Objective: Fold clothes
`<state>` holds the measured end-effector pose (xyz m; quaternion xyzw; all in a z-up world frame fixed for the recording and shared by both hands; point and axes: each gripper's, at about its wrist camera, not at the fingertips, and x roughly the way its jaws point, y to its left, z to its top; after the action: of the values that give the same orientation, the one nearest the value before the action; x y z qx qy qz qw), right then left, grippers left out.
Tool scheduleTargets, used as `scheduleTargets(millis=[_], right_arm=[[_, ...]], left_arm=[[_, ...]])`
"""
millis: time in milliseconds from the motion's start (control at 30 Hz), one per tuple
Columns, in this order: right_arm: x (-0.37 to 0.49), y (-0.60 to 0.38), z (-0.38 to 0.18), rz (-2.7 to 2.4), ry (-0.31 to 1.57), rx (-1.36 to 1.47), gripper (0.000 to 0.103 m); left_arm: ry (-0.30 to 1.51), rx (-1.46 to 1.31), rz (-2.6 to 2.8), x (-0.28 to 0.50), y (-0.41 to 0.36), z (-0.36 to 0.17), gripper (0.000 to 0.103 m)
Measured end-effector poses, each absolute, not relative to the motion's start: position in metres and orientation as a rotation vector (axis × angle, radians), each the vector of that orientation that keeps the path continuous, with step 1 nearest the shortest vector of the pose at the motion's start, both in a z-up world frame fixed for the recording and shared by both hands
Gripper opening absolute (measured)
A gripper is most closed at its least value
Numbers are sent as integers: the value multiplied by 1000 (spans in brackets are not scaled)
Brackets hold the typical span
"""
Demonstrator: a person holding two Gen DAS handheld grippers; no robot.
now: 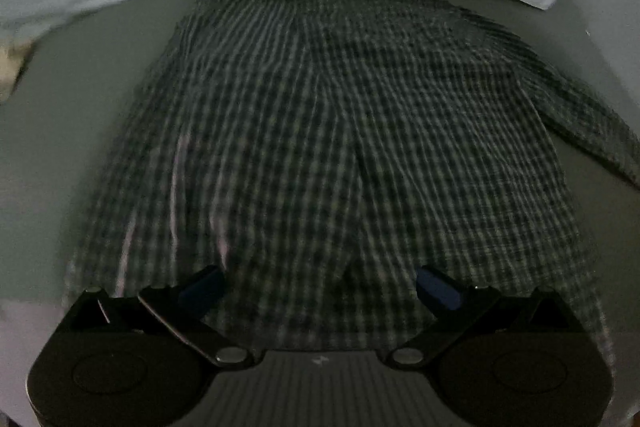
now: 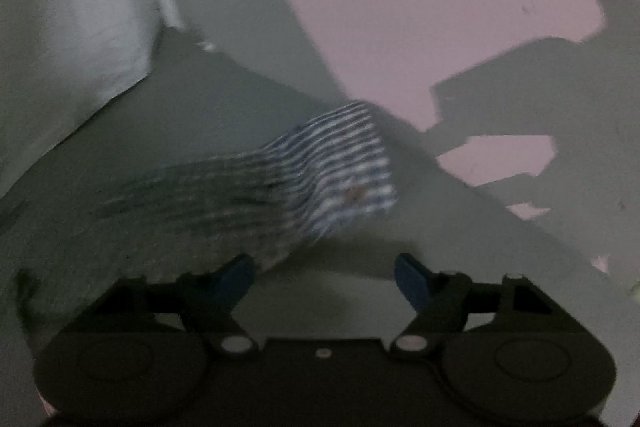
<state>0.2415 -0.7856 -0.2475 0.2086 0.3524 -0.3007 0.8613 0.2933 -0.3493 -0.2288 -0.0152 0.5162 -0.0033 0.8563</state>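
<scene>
Above the checked shirt's [image 1: 320, 131] near hem, left tongs [image 1: 320, 285] gape (right too).

Left claw [image 1: 320, 287] gapes wide above checked shirt [image 1: 320, 127] spread on grey surface [image 1: 80, 107]

checked shirt [image 1: 320, 131] blurred, sleeve [image 2: 328, 167] smeared

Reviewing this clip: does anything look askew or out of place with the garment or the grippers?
Only the checked shirt stands out: it lies rumpled, one sleeve trailing sideways, its cuff partly lit. The left gripper and right gripper are both open, holding nothing. The pictures are dim and blurred.
</scene>
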Motion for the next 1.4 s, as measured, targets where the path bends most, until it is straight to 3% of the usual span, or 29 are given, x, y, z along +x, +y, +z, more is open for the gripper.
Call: scheduleTargets(millis=[67,100,133,200,267,500,667,1000,1100,1167,1200,1267,1400], right_arm=[[249,-791,-251,-640,731,446,79],[252,-790,-251,-635,717,430,72],[255,-789,-250,-629,703,414,50],[260,-787,-249,-619,676,383,23],[266,-782,-245,-593,646,338,16],[271,-663,-204,-54,511,-40,13],[261,-577,-228,290,584,-128,13],[247,-548,-235,383,614,-189,13],[242,-545,-230,405,595,-228,13],[239,-542,-227,418,585,-249,13],[238,-541,-226,419,585,-246,13],[236,-539,-225,413,589,-249,13],[238,-543,-221,405,623,-181,17]], left_arm=[[1091,-48,-6,294,-351,-227,102],[1089,-49,-10,295,-352,-225,102],[1086,-49,-17,295,-354,-222,102],[1077,-57,-34,297,-358,-215,102],[1067,-69,-57,298,-362,-206,102],[989,-241,-235,310,-380,-170,102],[1003,-338,-277,330,-388,-178,102],[1114,-575,-362,367,-403,-214,97],[1139,-544,-345,384,-417,-218,75],[1166,-527,-316,389,-424,-222,53],[1180,-521,-304,391,-426,-224,48],[1189,-521,-293,392,-428,-227,18],[1121,-494,-277,385,-425,-217,12]])
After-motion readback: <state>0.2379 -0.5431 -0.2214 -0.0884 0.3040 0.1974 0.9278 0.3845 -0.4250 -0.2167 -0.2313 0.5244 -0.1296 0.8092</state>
